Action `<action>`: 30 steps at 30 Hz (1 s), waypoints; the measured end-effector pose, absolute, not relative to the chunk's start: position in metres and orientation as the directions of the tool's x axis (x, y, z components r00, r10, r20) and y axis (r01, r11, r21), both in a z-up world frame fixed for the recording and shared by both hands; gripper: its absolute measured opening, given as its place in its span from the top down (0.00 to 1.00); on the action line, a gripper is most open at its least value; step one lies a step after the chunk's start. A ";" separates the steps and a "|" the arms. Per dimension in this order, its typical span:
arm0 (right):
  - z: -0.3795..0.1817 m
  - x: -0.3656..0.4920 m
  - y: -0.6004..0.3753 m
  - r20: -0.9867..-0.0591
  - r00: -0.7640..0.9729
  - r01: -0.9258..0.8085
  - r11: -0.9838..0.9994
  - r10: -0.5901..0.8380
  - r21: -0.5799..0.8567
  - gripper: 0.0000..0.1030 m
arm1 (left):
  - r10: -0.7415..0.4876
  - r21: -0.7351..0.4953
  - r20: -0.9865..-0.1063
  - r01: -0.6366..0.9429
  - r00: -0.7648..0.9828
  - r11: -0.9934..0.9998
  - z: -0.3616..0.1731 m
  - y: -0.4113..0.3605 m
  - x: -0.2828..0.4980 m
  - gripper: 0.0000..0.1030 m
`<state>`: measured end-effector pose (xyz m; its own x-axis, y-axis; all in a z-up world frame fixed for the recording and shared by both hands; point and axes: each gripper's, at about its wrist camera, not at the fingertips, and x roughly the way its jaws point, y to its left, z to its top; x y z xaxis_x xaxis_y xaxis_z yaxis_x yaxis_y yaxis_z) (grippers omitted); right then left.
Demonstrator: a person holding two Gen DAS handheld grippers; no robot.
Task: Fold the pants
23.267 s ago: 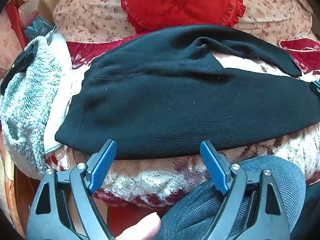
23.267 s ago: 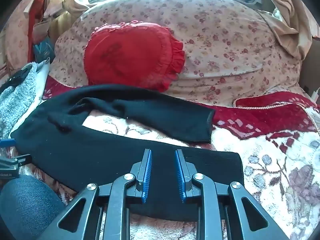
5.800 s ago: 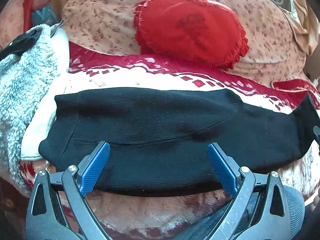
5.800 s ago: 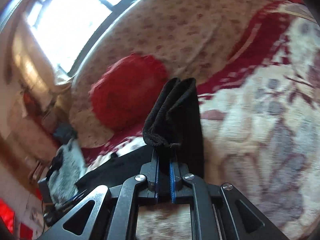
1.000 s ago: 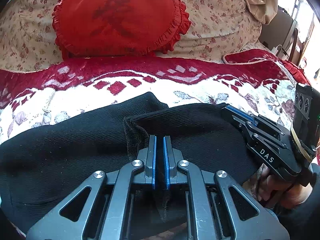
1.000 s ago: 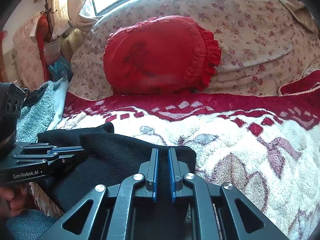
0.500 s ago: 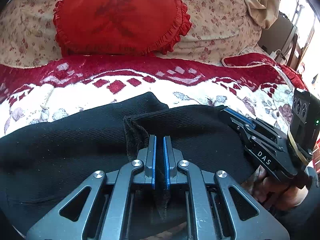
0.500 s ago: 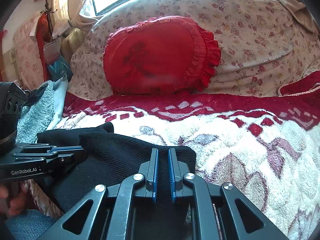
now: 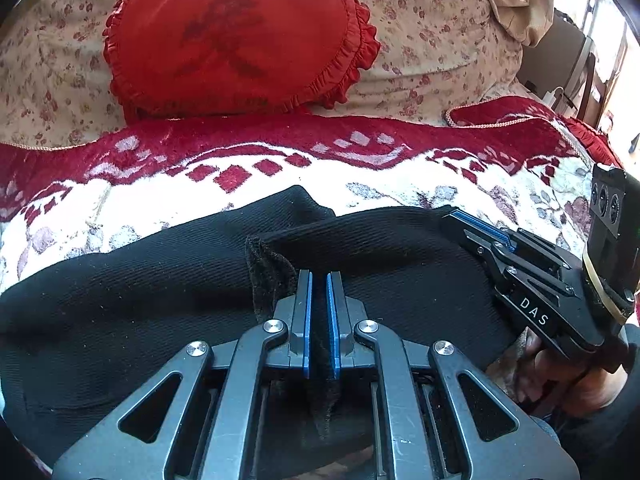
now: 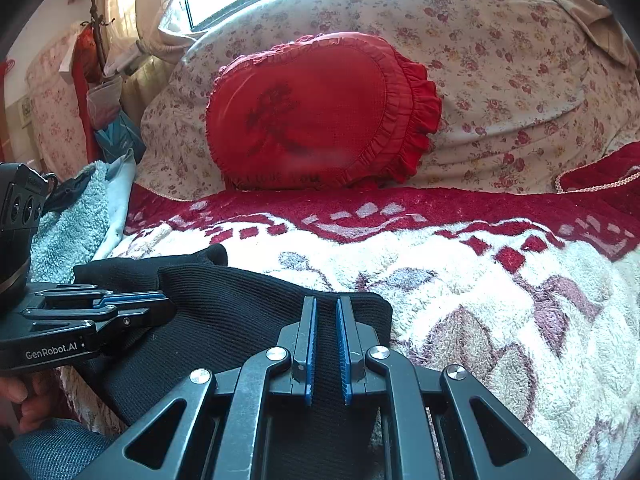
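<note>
The black knit pants (image 9: pixel 140 300) lie folded over on a white and red fleece blanket (image 9: pixel 240 184). My left gripper (image 9: pixel 319 280) is shut on a bunched edge of the pants, cloth showing between its blue pads. My right gripper (image 10: pixel 326 308) is nearly shut, with a narrow gap over the black pants (image 10: pixel 240 308) near their right fold edge; a clamp on the cloth is not plain. The right gripper also shows in the left wrist view (image 9: pixel 480 226), lying low on the pants. The left gripper shows in the right wrist view (image 10: pixel 160 304).
A red frilled heart cushion (image 9: pixel 236 40) leans on a floral pillow (image 9: pixel 440 40) behind the pants. A grey fleecy cloth (image 10: pixel 68 228) lies at the left. The person's hand (image 9: pixel 572 380) and a denim knee (image 10: pixel 60 448) are at the near edge.
Over the last second almost nothing has moved; both grippers stay low on the folded pants. Earlier, the pants lay at full length and the leg ends were carried over onto the waist half.
</note>
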<state>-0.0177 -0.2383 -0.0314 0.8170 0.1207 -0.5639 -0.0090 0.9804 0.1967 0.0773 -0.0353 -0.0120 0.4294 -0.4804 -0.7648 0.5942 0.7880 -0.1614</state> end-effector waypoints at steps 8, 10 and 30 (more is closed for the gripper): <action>-0.032 -0.018 -0.237 -0.564 0.817 -0.009 0.981 0.120 0.196 0.92 | -0.483 -0.166 -0.764 0.593 0.428 0.788 -0.012 -0.035 0.077 0.94; -0.032 -0.018 -0.237 -0.564 0.817 -0.009 0.981 0.119 0.195 0.92 | -0.482 -0.164 -0.764 0.594 0.429 0.788 -0.012 -0.035 0.077 0.94; -0.030 -0.016 -0.242 -0.563 0.820 -0.002 0.985 0.102 0.175 0.92 | -0.507 -0.197 -0.753 0.591 0.420 0.782 -0.011 -0.032 0.078 0.94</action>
